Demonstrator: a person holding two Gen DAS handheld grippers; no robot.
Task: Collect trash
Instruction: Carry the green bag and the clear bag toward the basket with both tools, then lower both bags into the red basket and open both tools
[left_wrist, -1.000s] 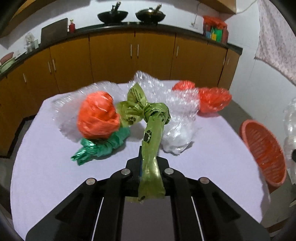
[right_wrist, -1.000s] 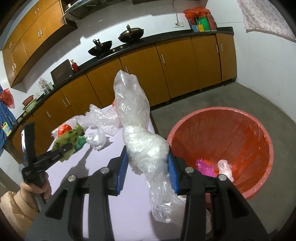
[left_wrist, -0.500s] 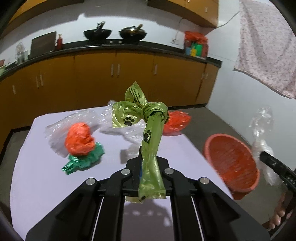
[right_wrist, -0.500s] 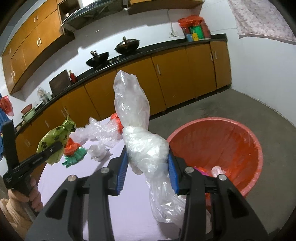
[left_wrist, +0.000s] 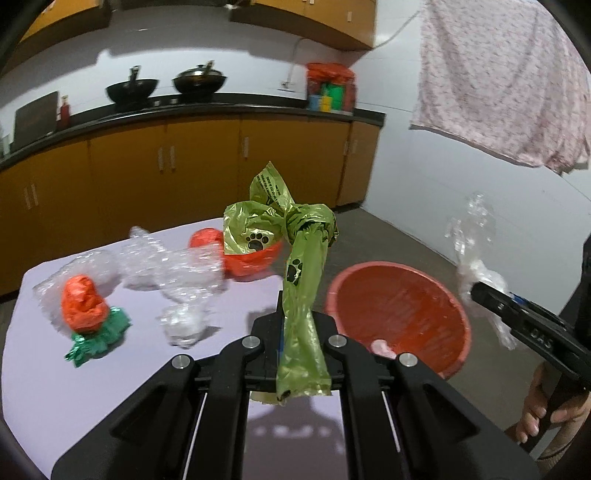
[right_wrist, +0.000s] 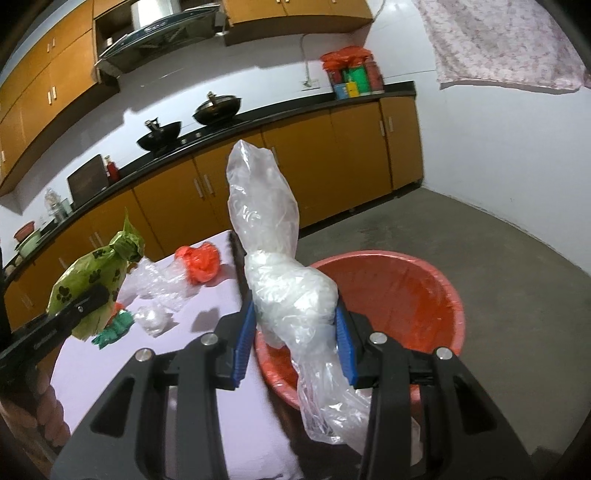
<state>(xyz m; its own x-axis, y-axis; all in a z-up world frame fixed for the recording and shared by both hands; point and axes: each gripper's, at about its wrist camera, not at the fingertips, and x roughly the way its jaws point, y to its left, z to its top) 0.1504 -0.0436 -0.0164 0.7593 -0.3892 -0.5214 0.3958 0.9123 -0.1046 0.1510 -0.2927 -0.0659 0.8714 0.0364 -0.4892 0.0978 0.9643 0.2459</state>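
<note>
My left gripper (left_wrist: 301, 325) is shut on a knotted green bag with paw prints (left_wrist: 295, 258), held above the table's right side near the red basin (left_wrist: 399, 314). From the right wrist view the same green bag (right_wrist: 92, 280) hangs at the left in that gripper (right_wrist: 94, 295). My right gripper (right_wrist: 295, 325) is shut on a crumpled clear plastic bag (right_wrist: 284, 288), over the near rim of the red basin (right_wrist: 406, 295). In the left wrist view this gripper (left_wrist: 480, 291) and its clear bag (left_wrist: 476, 273) sit right of the basin. Small pink trash (left_wrist: 382, 347) lies inside.
On the lilac table (left_wrist: 92, 387) lie an orange bag on a green one (left_wrist: 83, 306), bubble wrap (left_wrist: 166, 266), a clear wad (left_wrist: 183, 325) and a red-orange bag (left_wrist: 251, 258). Orange cabinets (left_wrist: 184, 166) line the far wall. The basin stands on a grey floor (right_wrist: 461, 240).
My left gripper lifted the green bag off the pile and swung right, so the basin now shows just beyond it. The right gripper with the clear bag shifted a little over the basin's rim.
</note>
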